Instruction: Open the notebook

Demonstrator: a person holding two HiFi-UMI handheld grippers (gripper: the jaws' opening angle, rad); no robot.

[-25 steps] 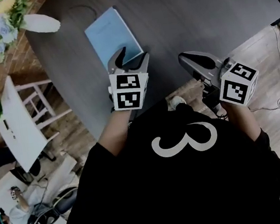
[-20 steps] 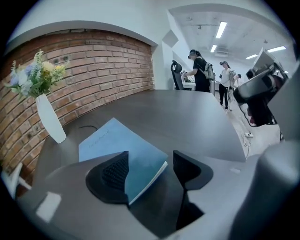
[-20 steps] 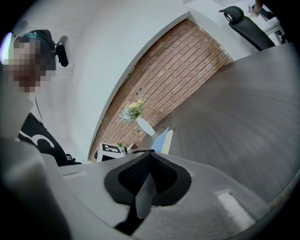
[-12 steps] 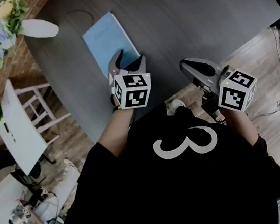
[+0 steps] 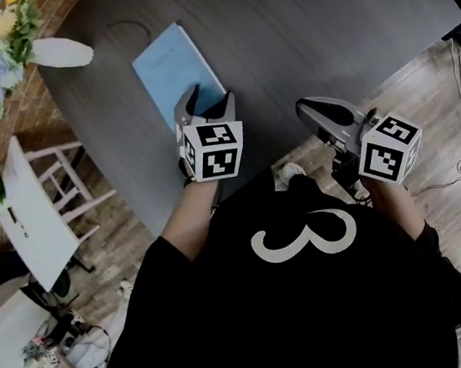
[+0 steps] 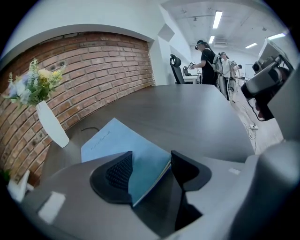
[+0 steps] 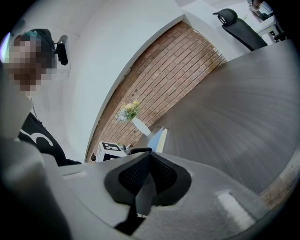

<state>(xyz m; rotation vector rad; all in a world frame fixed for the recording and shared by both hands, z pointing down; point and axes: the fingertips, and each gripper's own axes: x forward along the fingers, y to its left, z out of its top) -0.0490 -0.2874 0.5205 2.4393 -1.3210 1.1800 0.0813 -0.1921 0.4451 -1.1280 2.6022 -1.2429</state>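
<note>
A light blue notebook (image 5: 171, 65) lies closed on the dark round table (image 5: 319, 24), towards its left side. My left gripper (image 5: 206, 98) is open at the notebook's near corner. In the left gripper view the notebook (image 6: 117, 143) has that corner between the two dark fingers (image 6: 115, 173), and the page edges show beside the right finger. My right gripper (image 5: 306, 107) hangs at the table's near edge, well right of the notebook. Seen in its own view, the right gripper (image 7: 149, 164) is shut with its pads meeting on nothing.
A white vase of flowers (image 5: 61, 51) lies just left of the notebook's far end, and stands upright (image 6: 51, 124) in the left gripper view. A thin cable loop (image 5: 129, 24) lies beyond the notebook. White furniture (image 5: 35, 204) stands on the floor at the left.
My left gripper has moved forward over the table, so its open jaws now stand around the notebook's near corner. The right gripper has barely moved.
</note>
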